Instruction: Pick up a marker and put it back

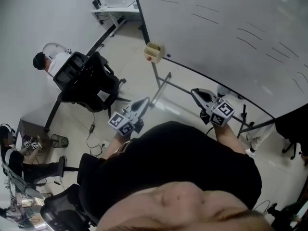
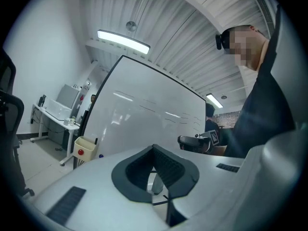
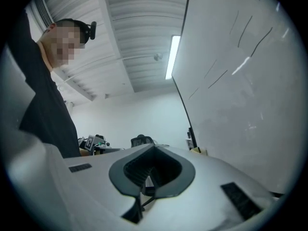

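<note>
Closest in, your left gripper (image 1: 145, 102) sits at eleven o'clock and your right gripper (image 1: 196, 91) at one. Both are held out roughly level from your chest, wrists straight. Both sets of fingers are clenched on nothing, so this reads as a carrying pose, not a grasp. Further out at twelve, the small cream plastic box with a red dot (image 1: 154, 52) hangs at the edge of the big white whiteboard (image 1: 231, 28), handy for pens. A thin dark stick (image 2: 96, 141) poking from it is probably the marker, well apart from both grippers.
</note>
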